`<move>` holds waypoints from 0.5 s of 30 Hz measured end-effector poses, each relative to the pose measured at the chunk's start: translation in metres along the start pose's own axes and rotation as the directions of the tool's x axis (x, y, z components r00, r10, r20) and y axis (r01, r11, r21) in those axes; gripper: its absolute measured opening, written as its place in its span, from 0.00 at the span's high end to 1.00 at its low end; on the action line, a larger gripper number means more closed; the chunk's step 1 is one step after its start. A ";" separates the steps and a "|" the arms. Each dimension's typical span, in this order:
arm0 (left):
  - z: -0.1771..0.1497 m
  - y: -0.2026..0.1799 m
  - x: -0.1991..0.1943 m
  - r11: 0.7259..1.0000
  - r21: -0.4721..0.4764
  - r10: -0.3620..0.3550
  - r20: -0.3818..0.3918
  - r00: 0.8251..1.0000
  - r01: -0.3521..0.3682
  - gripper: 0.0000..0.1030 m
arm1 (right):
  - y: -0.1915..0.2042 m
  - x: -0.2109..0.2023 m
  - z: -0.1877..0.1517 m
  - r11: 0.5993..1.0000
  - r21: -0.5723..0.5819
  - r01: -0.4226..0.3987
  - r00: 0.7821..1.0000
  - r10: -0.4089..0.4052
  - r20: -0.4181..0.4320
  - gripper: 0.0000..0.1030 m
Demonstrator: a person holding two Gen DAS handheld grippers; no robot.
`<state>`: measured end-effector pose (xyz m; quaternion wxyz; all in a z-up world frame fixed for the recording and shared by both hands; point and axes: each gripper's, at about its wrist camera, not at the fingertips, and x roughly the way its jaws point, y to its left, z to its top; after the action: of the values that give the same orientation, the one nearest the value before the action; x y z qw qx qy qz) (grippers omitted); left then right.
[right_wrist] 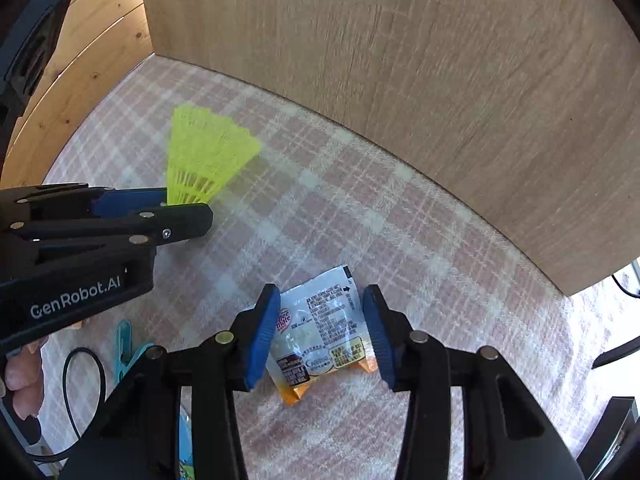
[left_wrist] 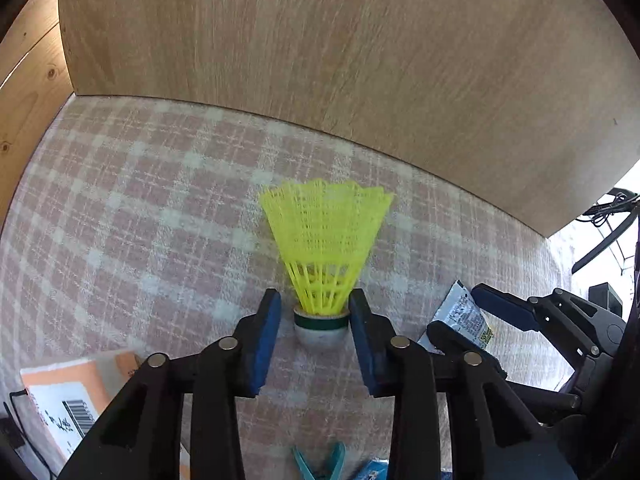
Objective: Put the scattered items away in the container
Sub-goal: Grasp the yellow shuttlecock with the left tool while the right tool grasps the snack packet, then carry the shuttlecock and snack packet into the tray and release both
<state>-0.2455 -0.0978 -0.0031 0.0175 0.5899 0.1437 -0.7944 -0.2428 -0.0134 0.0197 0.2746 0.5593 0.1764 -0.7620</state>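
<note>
A neon-yellow shuttlecock (left_wrist: 326, 236) lies on the pink plaid cloth (left_wrist: 140, 200), its skirt pointing away from me. My left gripper (left_wrist: 315, 304) is shut on its white cork base, a blue pad on each side. The right wrist view shows the same gripper (right_wrist: 188, 208) from the side, with the shuttlecock (right_wrist: 208, 152) sticking out of its tip. A silver and orange creamer sachet (right_wrist: 320, 328) lies flat on the cloth, and my right gripper (right_wrist: 322, 296) is shut on its two side edges. In the left wrist view the right gripper (left_wrist: 456, 310) and the sachet (left_wrist: 464, 316) sit at the right.
A tall light-wood panel (left_wrist: 360, 60) stands just behind both items. A teal clothes peg (right_wrist: 128, 348) and a black cable loop (right_wrist: 80, 380) lie near left. An orange and white packet with a barcode (left_wrist: 68, 400) lies at lower left. A hand (right_wrist: 22, 376) holds the left gripper.
</note>
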 end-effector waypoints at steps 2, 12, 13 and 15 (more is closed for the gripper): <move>-0.011 -0.002 -0.004 1.000 0.005 -0.006 0.006 1.000 0.006 0.77 | 0.004 -0.005 -0.011 1.000 -0.020 0.013 1.000 -0.013 -0.003 0.62; -0.055 -0.013 -0.020 0.997 0.060 -0.038 0.009 0.999 0.037 0.77 | -0.020 -0.031 -0.048 0.990 0.117 -0.083 0.997 0.083 0.012 0.86; -0.058 -0.013 -0.024 0.997 0.060 -0.038 0.016 0.999 0.037 0.77 | -0.026 -0.035 -0.050 0.984 0.144 -0.106 0.994 0.104 0.024 0.87; -0.064 -0.015 -0.034 0.997 0.063 -0.039 0.035 0.999 0.037 0.77 | -0.034 -0.045 -0.055 0.973 0.184 -0.141 0.990 0.133 0.054 0.91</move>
<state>-0.1784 -0.0720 0.0149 -0.0134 0.5730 0.1295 -0.8091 -0.2124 0.0550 0.0437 0.2762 0.5776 0.0589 -0.7659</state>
